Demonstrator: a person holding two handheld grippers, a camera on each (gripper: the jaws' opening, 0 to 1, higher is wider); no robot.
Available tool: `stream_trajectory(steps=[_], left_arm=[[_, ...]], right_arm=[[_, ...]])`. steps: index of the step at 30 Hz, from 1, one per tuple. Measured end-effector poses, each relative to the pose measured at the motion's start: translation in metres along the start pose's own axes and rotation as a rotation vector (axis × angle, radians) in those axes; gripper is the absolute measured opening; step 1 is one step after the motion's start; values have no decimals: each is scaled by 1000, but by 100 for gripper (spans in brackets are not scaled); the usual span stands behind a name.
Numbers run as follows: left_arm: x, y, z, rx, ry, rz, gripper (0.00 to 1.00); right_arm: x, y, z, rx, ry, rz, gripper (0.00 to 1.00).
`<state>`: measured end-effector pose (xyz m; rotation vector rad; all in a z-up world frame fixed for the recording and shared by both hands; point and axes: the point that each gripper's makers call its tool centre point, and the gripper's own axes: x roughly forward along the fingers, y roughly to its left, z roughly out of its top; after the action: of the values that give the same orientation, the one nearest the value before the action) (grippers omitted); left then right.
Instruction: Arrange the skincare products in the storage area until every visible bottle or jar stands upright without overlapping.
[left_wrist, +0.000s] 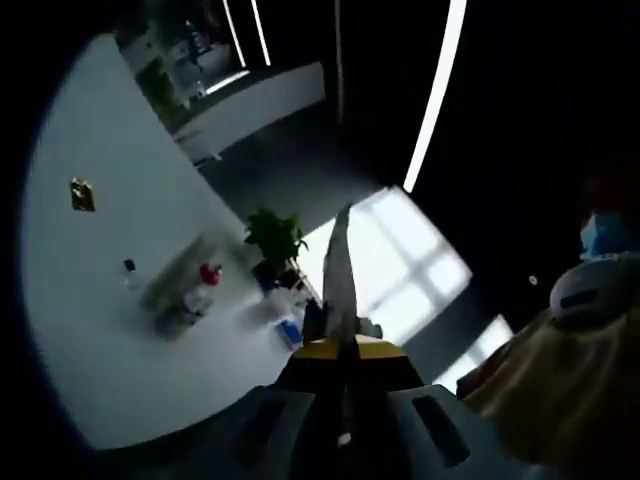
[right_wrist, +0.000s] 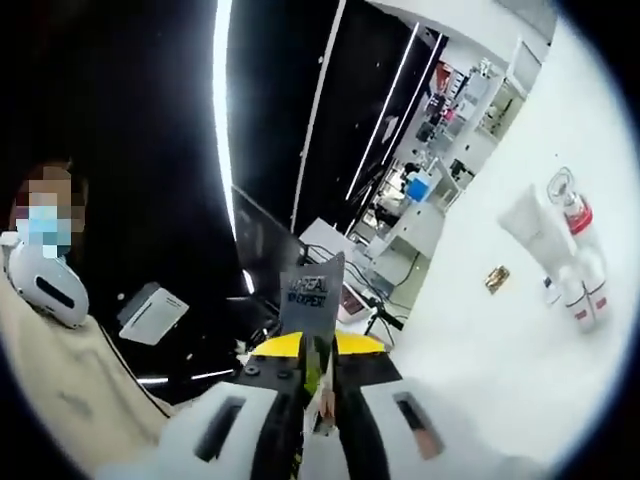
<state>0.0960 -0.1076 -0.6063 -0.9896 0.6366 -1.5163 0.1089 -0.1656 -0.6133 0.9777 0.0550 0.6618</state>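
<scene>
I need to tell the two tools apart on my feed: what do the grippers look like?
The left gripper has plain grey jaws tapering to a point, rising from a yellow band on a grey body with dark slots. The right gripper has the same yellow band and pale slotted body, but its dark grey jaw carries white lettering, too blurred to read reliably.

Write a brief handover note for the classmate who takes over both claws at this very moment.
Left claw: jaws pressed together, holding nothing, raised away from the white table.
Right claw: jaws together on a thin card printed "L'OREAL", also held off the table.
Products: in the left gripper view a red-capped bottle and a small clear bottle stand near a clear tray, beside a potted plant. In the right gripper view a white tube and red-banded bottles cluster together.
Done: cannot tell.
Left: check that everything stands upright and apart.
</scene>
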Motion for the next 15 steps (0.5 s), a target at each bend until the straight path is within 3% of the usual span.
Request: stream_trajectory(steps=[5, 8, 15], left_arm=[[0, -2, 19, -48, -115, -31, 0], [-1, -1, 30, -69, -170, -45, 0], [0, 4, 36, -79, -191, -36, 0]], right_arm=[[-3, 2, -15, 67, 2, 11, 14], [-4, 3, -25, 91, 16, 14, 9], [-3, 4, -26, 119, 9, 30, 5]])
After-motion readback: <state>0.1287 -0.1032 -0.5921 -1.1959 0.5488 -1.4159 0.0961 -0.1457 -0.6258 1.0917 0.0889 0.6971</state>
